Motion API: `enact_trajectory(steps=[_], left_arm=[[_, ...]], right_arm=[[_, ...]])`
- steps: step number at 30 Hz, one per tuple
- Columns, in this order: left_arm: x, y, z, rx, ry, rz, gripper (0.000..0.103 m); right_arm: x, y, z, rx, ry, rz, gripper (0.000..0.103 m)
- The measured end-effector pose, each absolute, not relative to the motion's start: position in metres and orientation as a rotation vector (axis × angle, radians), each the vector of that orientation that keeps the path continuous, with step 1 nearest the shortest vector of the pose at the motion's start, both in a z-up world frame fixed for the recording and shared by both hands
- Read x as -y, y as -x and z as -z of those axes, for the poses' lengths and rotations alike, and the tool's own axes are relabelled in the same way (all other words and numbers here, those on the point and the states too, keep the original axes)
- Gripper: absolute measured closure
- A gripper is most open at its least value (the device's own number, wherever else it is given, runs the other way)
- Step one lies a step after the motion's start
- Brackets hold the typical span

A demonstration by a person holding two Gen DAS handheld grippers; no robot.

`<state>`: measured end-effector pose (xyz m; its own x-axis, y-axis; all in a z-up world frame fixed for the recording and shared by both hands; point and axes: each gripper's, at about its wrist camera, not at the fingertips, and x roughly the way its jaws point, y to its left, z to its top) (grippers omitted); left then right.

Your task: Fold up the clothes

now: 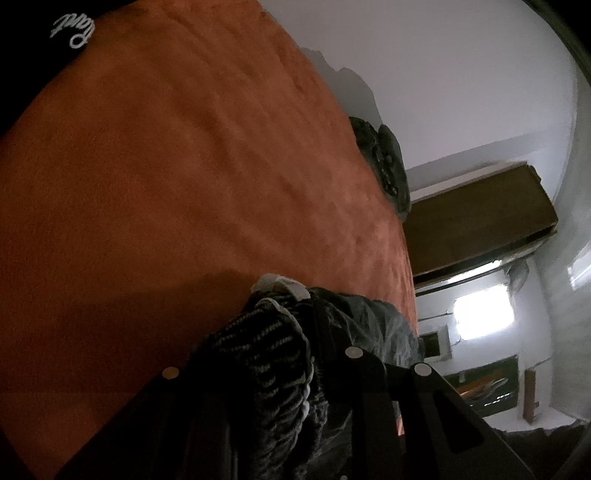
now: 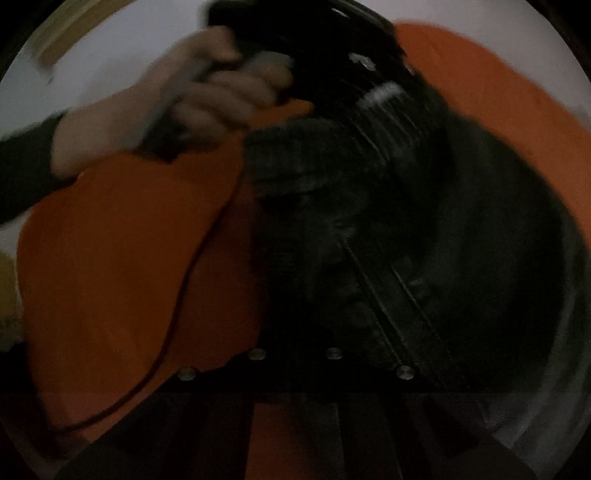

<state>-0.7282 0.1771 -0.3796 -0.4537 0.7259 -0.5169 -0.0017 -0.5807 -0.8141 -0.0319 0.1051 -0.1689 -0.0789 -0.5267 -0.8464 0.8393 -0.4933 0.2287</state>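
Note:
A dark jacket with a ribbed striped collar (image 1: 266, 354) and a white neck label (image 1: 284, 286) is bunched between the fingers of my left gripper (image 1: 295, 369), which is shut on it above the orange bedspread (image 1: 184, 166). In the right wrist view the same dark jacket (image 2: 388, 240) with its zipper fills the middle and right. My right gripper (image 2: 295, 362) sits against the jacket's dark fabric; its fingers are lost in the dark. The person's hand on the left gripper (image 2: 207, 99) shows at the upper left, blurred.
A second dark garment (image 1: 384, 162) lies at the bed's far edge. A black cloth with white script (image 1: 70, 29) is at the top left. A wooden wardrobe (image 1: 480, 221), a bright window (image 1: 480, 317) and a white wall (image 1: 443, 74) lie beyond.

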Motion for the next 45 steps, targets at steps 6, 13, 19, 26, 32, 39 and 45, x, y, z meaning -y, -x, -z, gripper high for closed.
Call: enact_trajectory(steps=[6, 13, 19, 26, 32, 39, 45], left_arm=[[-0.187, 0.713, 0.35, 1.046, 1.305, -2.087, 0.071], [-0.18, 0.676, 0.303, 0.892, 1.309, -2.36, 0.027], [-0.191, 0.632, 0.256, 0.81, 1.174, -2.585, 0.027], [-0.335, 0.598, 0.237, 0.456, 1.178, -2.705, 0.027], [-0.412, 0.585, 0.296, 0.273, 1.451, -2.668, 0.027], [-0.397, 0.582, 0.345, 0.071, 1.652, -2.668, 0.027], [-0.392, 0.588, 0.364, -0.067, 1.807, -2.529, 0.028]], right_arm=[[-0.109, 0.037, 0.155, -0.382, -1.257, 1.731, 0.048], [-0.145, 0.044, 0.122, -0.33, -1.344, 1.845, 0.041], [-0.196, 0.052, 0.095, -0.303, -1.411, 2.03, 0.041], [-0.234, 0.046, 0.102, -0.388, -1.554, 2.089, 0.091], [-0.325, 0.044, 0.101, -0.21, -1.558, 2.282, 0.092], [-0.408, 0.009, 0.142, 0.094, -1.521, 2.491, 0.092], [-0.424, 0.008, 0.172, 0.076, -1.617, 2.413, 0.092]])
